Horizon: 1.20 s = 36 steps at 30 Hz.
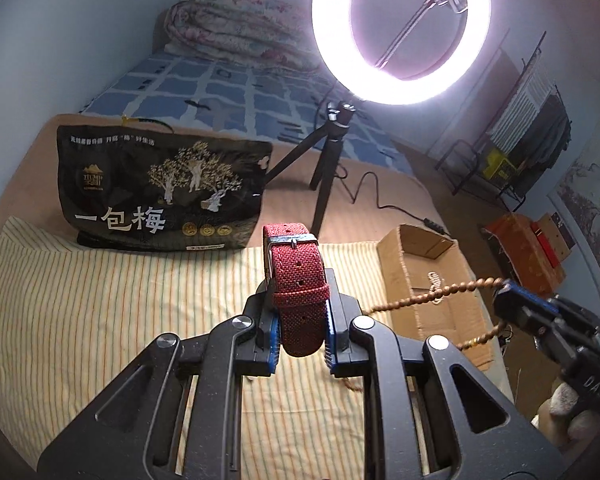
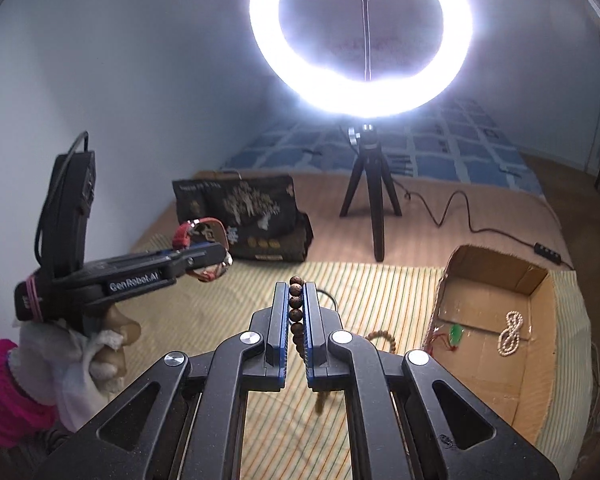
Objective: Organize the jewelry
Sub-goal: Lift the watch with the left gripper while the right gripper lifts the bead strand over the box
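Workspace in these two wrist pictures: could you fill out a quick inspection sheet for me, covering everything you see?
Surface: striped cloth spread over a tan mat.
Job's things: red woven watch in the left gripper; wooden bead string in the right gripper; cardboard box holding a white bead necklace and a green pendant on a red cord.
Clutter: black snack bag standing behind the cloth.
Grippers: left gripper shut on the watch; right gripper shut on the beads, both lifted off the cloth.
Cables: black cord trailing from the ring light on its tripod.
Surroundings: blue checked bedding, folded quilt, metal rack.
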Motion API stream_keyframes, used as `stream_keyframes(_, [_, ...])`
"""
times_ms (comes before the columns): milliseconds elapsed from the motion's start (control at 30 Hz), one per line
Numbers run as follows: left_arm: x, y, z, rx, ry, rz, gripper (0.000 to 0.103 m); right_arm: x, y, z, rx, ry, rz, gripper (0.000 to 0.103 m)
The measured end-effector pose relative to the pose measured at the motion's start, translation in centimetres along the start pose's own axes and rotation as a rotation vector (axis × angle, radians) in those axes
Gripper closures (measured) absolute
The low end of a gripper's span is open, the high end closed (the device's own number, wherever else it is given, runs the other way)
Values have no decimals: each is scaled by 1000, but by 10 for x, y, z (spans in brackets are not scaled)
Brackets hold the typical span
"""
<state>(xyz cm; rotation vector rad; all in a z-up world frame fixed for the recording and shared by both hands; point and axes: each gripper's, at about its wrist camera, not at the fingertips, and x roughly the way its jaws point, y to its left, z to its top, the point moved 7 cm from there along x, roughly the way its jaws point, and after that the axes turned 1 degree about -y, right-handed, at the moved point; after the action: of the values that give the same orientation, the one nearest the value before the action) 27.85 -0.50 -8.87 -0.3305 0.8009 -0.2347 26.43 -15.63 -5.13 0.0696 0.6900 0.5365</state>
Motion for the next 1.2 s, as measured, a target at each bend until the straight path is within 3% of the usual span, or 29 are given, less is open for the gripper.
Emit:
stream_keyframes(733, [-53, -87, 19, 122, -41, -82, 88, -112, -10, 77, -16, -166, -43, 98])
stream_keyframes(1200, [-39, -143, 35, 188, -25, -149, 88, -168, -41, 108, -11, -268, -63, 98])
